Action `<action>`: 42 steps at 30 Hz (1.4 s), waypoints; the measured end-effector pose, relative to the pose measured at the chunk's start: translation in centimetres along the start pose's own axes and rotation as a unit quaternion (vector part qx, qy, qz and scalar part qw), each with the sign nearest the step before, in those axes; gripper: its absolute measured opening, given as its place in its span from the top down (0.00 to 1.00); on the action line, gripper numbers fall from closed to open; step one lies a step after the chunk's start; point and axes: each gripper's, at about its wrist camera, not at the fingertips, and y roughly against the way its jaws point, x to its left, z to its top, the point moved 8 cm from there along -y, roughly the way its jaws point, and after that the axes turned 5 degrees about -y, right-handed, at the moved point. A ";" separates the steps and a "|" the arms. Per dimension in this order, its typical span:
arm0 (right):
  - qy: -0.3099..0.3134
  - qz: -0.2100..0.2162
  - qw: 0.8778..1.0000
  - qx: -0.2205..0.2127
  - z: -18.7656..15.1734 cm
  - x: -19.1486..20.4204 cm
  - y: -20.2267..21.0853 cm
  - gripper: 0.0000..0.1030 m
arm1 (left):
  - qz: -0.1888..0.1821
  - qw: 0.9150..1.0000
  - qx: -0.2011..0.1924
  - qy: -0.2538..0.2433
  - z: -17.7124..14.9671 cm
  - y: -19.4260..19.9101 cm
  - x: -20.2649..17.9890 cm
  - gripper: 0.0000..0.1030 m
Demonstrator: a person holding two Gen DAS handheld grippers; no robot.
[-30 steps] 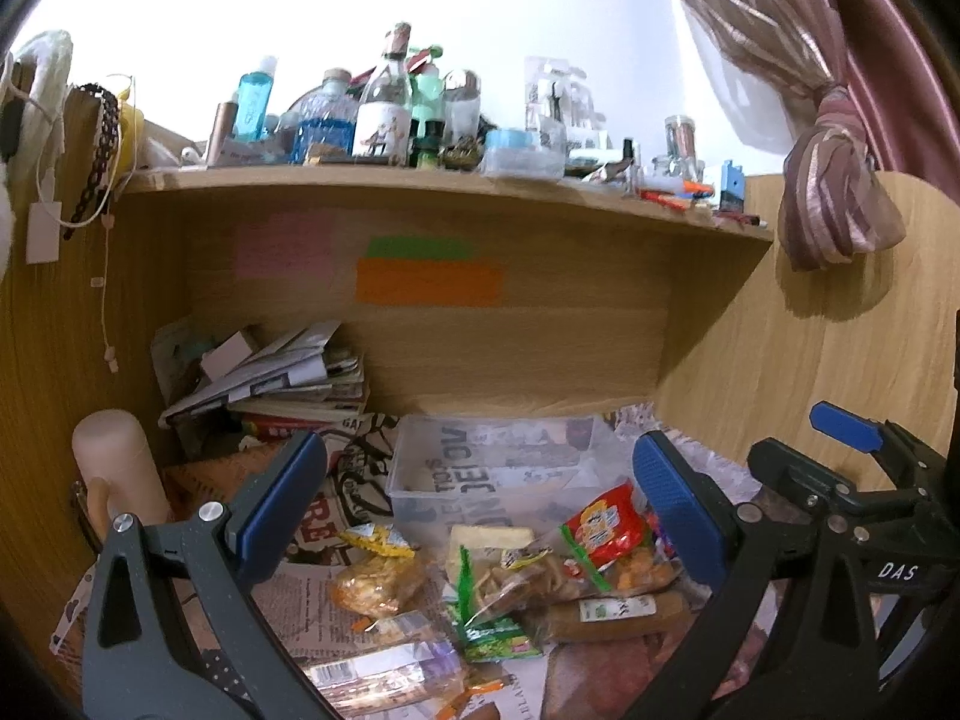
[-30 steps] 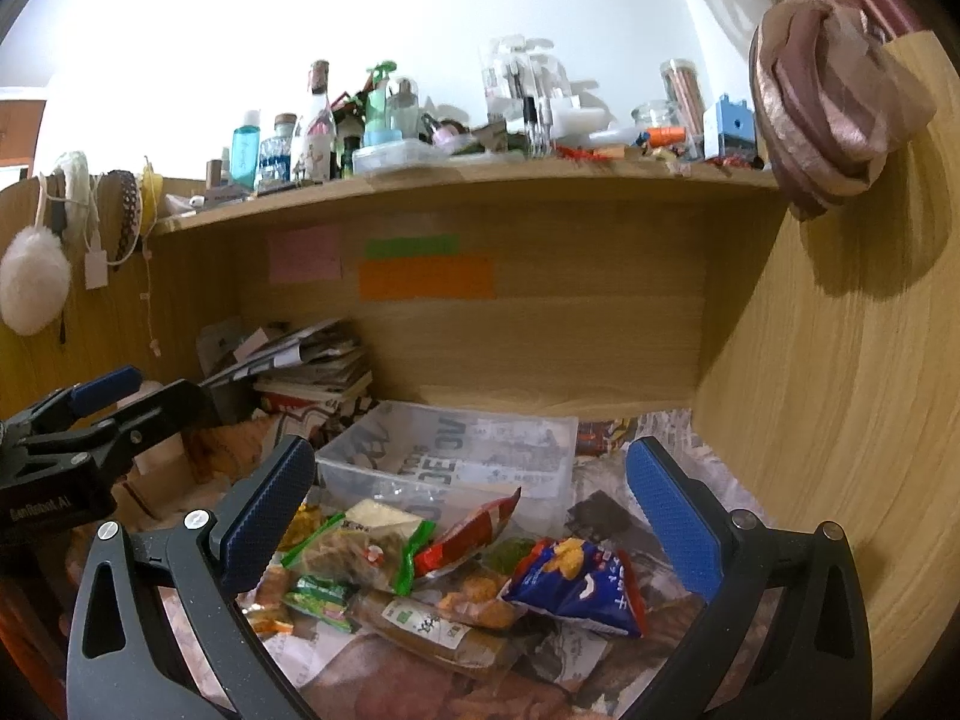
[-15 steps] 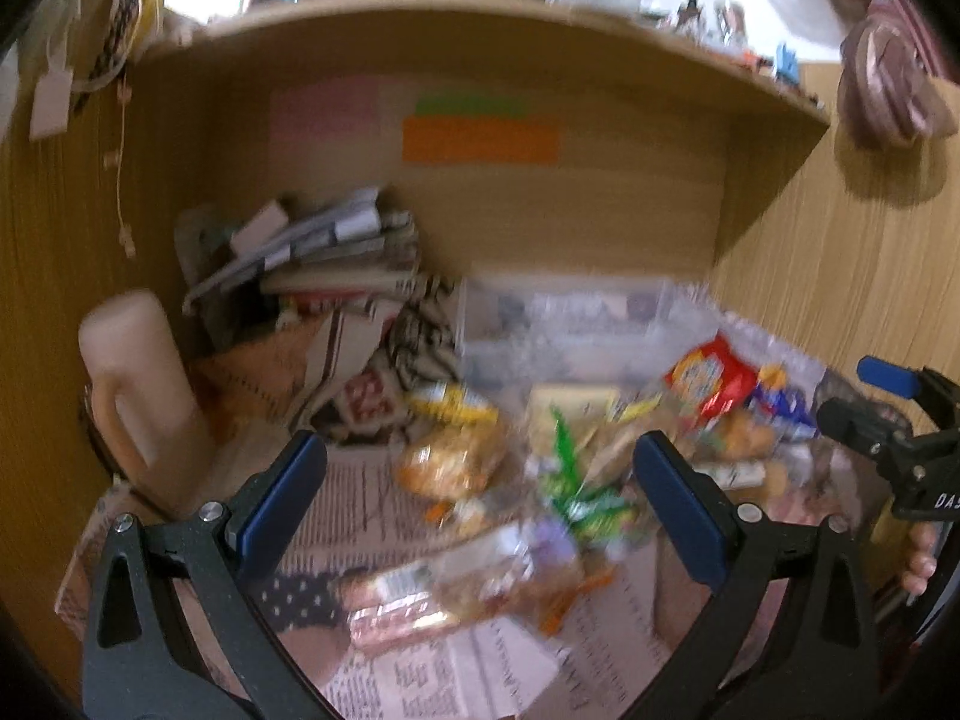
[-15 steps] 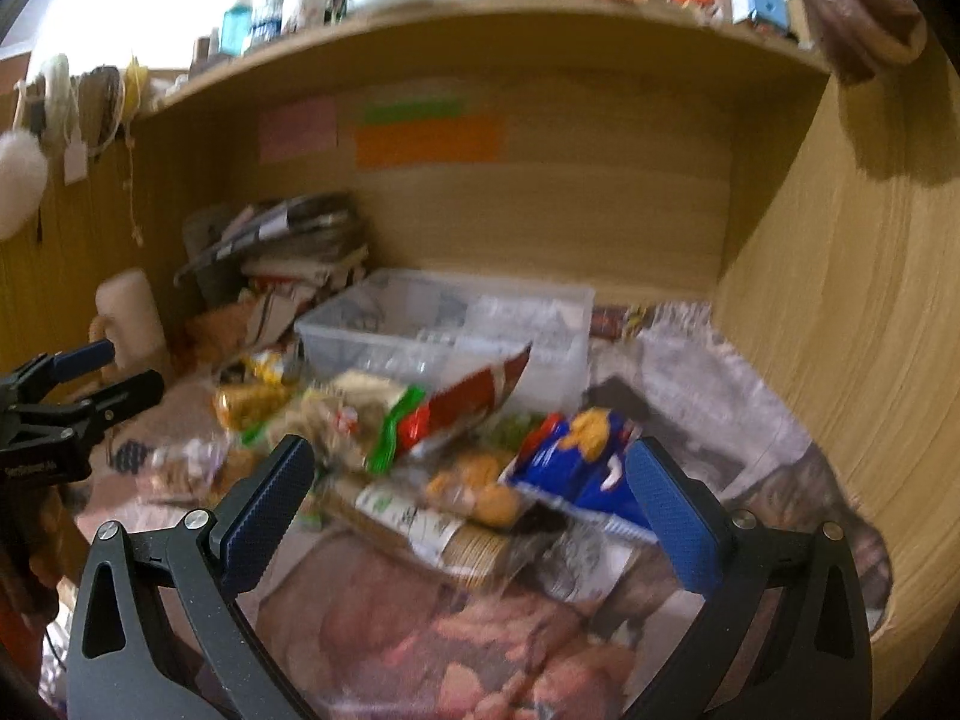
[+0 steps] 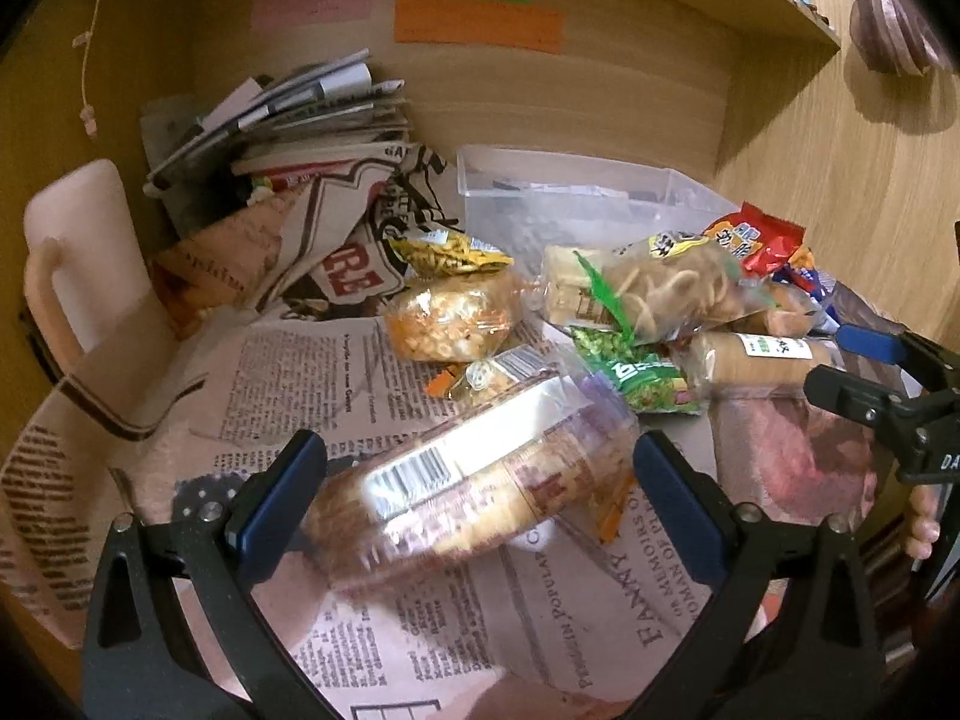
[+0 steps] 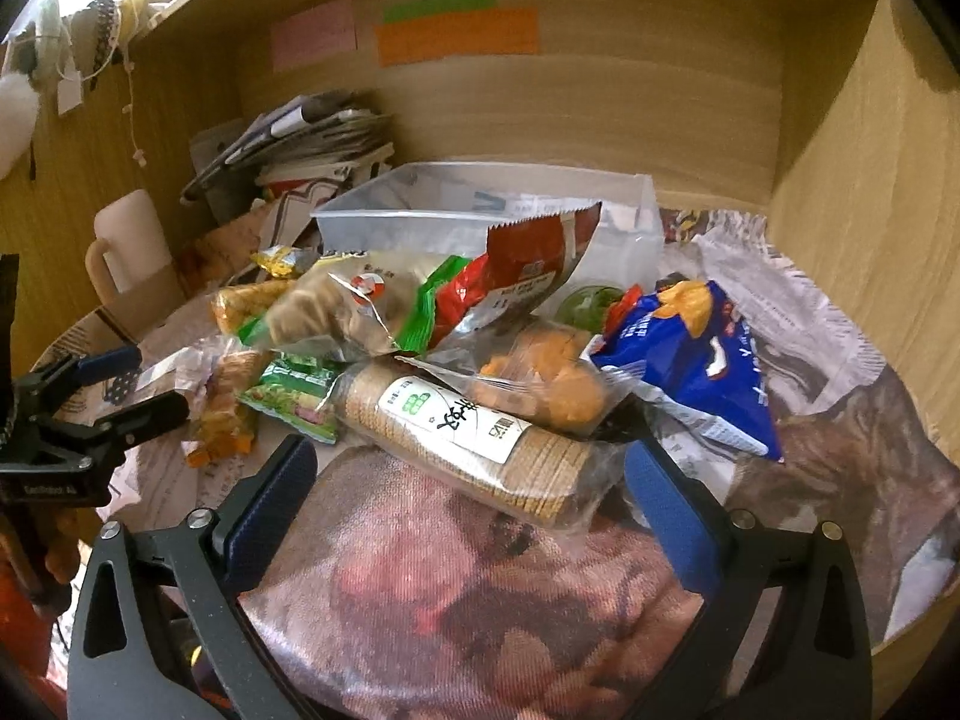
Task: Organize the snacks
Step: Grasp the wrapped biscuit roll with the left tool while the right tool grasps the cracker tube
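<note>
Having dropped toward the pile: left gripper [image 5: 480,492] gaping around one cracker sleeve [image 5: 474,492], right gripper [image 6: 471,483] gaping around one biscuit roll [image 6: 474,429], gripping nothing.

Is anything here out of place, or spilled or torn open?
Yes: the snack packets lie jumbled in a heap on the newspaper, while the clear plastic bin behind them looks empty. A red packet leans against its front. No spill or tear is visible.

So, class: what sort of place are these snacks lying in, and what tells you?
Probably a desk nook at home: wooden walls with sticky notes, a pile of papers, and newspaper spread under the snacks beside a clear plastic bin.
</note>
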 end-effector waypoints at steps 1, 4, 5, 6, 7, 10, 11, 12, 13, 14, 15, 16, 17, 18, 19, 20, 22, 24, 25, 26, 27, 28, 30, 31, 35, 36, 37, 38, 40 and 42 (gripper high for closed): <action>0.000 0.001 1.000 0.002 0.1 0.0 -0.3 0.03 | -0.001 1.000 0.001 0.003 0.0 -0.2 0.3 0.00; -0.001 0.002 1.000 0.012 0.1 -0.2 -1.2 0.05 | 0.003 1.000 0.008 0.015 0.0 -1.2 1.4 0.00; 0.001 -0.005 1.000 0.011 0.2 -0.5 -1.5 0.05 | 0.001 1.000 0.015 0.022 -0.1 -1.6 1.8 0.00; 0.003 -0.009 1.000 0.010 0.3 -0.4 -1.6 0.05 | -0.002 0.999 0.019 0.030 -0.2 -1.9 2.2 0.00; 0.005 -0.013 1.000 0.011 0.4 -0.5 -1.8 0.05 | -0.011 0.999 0.020 0.046 -0.4 -2.1 2.6 0.00; 0.007 -0.019 1.000 0.018 0.3 -0.7 -2.8 0.05 | -0.006 0.998 0.017 0.056 -0.6 -2.3 3.6 0.00; 0.008 -0.020 1.000 0.021 0.2 -0.7 -3.0 0.05 | 0.006 0.999 0.017 0.046 -0.7 -2.4 3.6 0.02; 0.009 -0.021 0.999 0.022 0.2 -0.8 -3.1 0.05 | 0.018 0.999 0.017 0.035 -0.8 -2.4 3.5 0.03; 0.011 -0.021 0.999 0.024 0.1 -0.7 -3.1 0.08 | 0.025 0.999 0.015 0.027 -0.9 -2.4 3.5 0.07; 0.015 -0.023 0.999 0.025 0.0 -0.6 -3.0 0.09 | 0.029 0.999 0.016 0.020 -0.9 -2.4 3.4 0.10; 0.019 -0.026 0.999 0.026 -0.1 -0.5 -2.9 0.13 | 0.034 0.999 0.016 0.016 -1.0 -2.4 3.4 0.11; 0.024 -0.026 0.999 0.030 -0.4 -0.5 -2.8 0.18 | 0.039 0.999 0.017 0.013 -1.0 -2.4 3.5 0.14; 0.024 -0.025 0.999 0.032 -0.5 -0.4 -2.6 0.21 | 0.038 0.999 0.016 0.015 -0.9 -2.4 3.6 0.17; 0.023 -0.022 0.999 0.035 -0.6 -0.3 -2.5 0.26 | 0.035 0.999 0.017 0.018 -0.9 -2.3 3.7 0.19; 0.018 -0.014 0.999 0.041 -0.9 -0.3 -2.3 0.28 | 0.033 0.999 0.017 0.023 -0.8 -2.3 3.8 0.24; 0.014 -0.006 0.999 0.046 -1.1 -0.3 -2.2 0.32 | 0.031 0.999 0.018 0.025 -0.6 -2.3 3.9 0.29; 0.005 0.012 0.998 0.053 -1.4 -0.1 -1.7 0.35 | 0.026 0.999 0.022 0.029 -0.4 -2.3 4.1 0.38; 0.000 0.033 0.998 0.062 -1.6 0.3 -1.2 0.35 | 0.018 0.999 0.030 0.031 -0.3 -2.2 4.0 0.39; -0.001 0.041 0.997 0.066 -1.8 0.5 -1.1 0.35 | 0.011 0.999 0.033 0.035 -0.3 -2.1 4.0 0.39; 0.000 0.045 0.997 0.068 -1.9 0.7 -0.9 0.35 | 0.005 0.999 0.037 0.040 -0.4 -1.9 4.0 0.39; 0.001 0.047 0.997 0.068 -1.9 0.8 -0.9 0.35 | 0.001 0.998 0.039 0.043 -0.5 -1.7 3.9 0.39; 0.002 0.050 0.996 0.070 -2.0 1.0 -1.0 0.35 | -0.003 0.998 0.040 0.045 -0.6 -1.4 3.9 0.38; 0.006 0.053 0.996 0.073 -1.8 1.2 -1.3 0.35 | -0.002 0.998 0.044 0.047 -1.0 -0.8 3.9 0.38; 0.007 0.053 0.996 0.074 -1.6 1.5 -1.5 0.35 | 0.001 0.998 0.045 0.044 -1.2 -0.5 3.9 0.37; 0.017 0.064 0.995 0.071 -0.7 1.9 -2.2 0.35 | 0.013 0.998 0.051 0.036 -2.4 0.3 4.2 0.31; 0.021 0.066 0.995 0.071 -0.6 2.1 -2.4 0.35 | 0.013 0.998 0.055 0.037 -2.7 0.4 4.3 0.31; 0.026 0.068 0.995 0.072 -0.6 2.3 -2.5 0.35 | 0.014 0.998 0.057 0.038 -3.0 0.4 4.4 0.31; 0.031 0.070 0.994 0.074 -0.5 2.6 -2.9 0.35 | 0.016 0.998 0.056 0.038 -3.2 0.4 4.4 0.31; 0.041 0.076 0.993 0.081 -0.7 3.2 -3.6 0.35 | 0.020 0.998 0.053 0.034 -3.3 0.5 4.4 0.32; 0.048 0.071 0.993 0.083 -0.7 3.4 -4.3 0.35 | 0.024 0.998 0.051 0.032 -3.4 0.5 4.4 0.32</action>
